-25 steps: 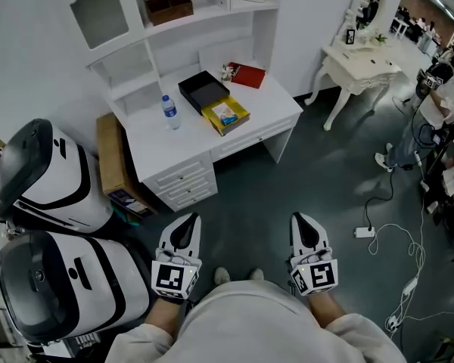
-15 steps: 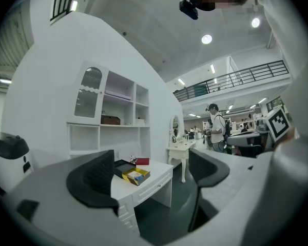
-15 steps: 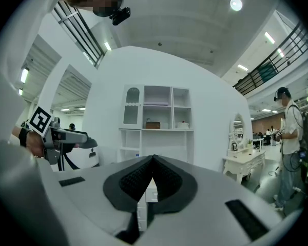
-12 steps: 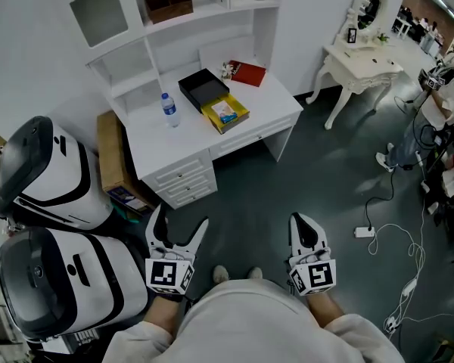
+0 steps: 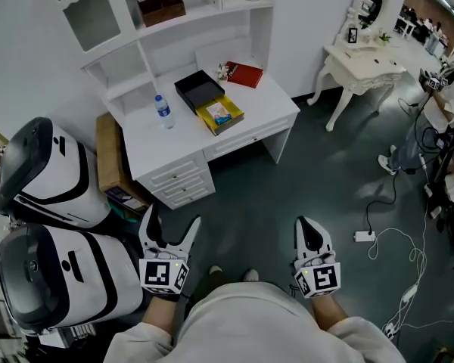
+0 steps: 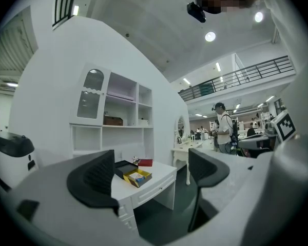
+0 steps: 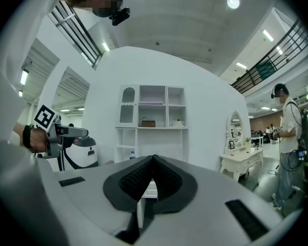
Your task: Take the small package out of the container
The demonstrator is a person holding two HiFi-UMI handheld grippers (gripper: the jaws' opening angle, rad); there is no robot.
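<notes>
On the white desk (image 5: 174, 153) lies an open yellow container (image 5: 220, 116) with a small pale package (image 5: 219, 113) inside; its black lid (image 5: 197, 89) rests beside it. The same container (image 6: 137, 178) shows far off in the left gripper view. My left gripper (image 5: 169, 226) is held low near my body, far from the desk, jaws spread wide with nothing between them. My right gripper (image 5: 311, 234) hangs at the same height to the right, jaws pressed together and empty.
A water bottle (image 5: 163, 111) and a red box (image 5: 244, 74) stand on the desk, under white shelves (image 5: 166, 21). Two white robot bodies (image 5: 53, 225) stand at my left, a cardboard box (image 5: 112, 165) beside the desk. A white dressing table (image 5: 361, 63), floor cables (image 5: 397, 255) and people are at right.
My left gripper's jaws have gone from shut to wide open. The view has shifted slightly, so the desk sits a bit further left and up. The right gripper is unchanged.
</notes>
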